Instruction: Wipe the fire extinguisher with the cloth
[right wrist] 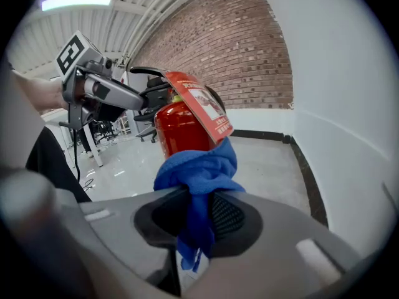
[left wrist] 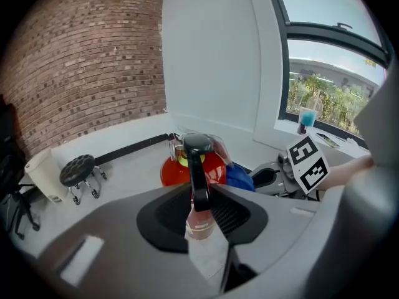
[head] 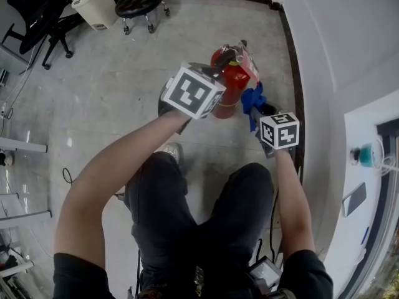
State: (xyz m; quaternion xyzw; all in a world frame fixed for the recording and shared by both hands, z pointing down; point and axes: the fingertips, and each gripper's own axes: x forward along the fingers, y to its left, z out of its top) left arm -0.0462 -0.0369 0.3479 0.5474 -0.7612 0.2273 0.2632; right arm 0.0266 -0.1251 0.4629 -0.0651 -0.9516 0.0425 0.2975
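Bunching from the right tongs (right wrist: 197,198), cloth (right wrist: 199,167) hides the lower fire extinguisher (right wrist: 181,124).

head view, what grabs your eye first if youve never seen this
The red fire extinguisher by the white wall stands out first, its black handle clamped in the jaws of the left gripper. Right beside it, a bright blue cloth bunches out of the jaws of the right gripper, close to the cylinder's side.
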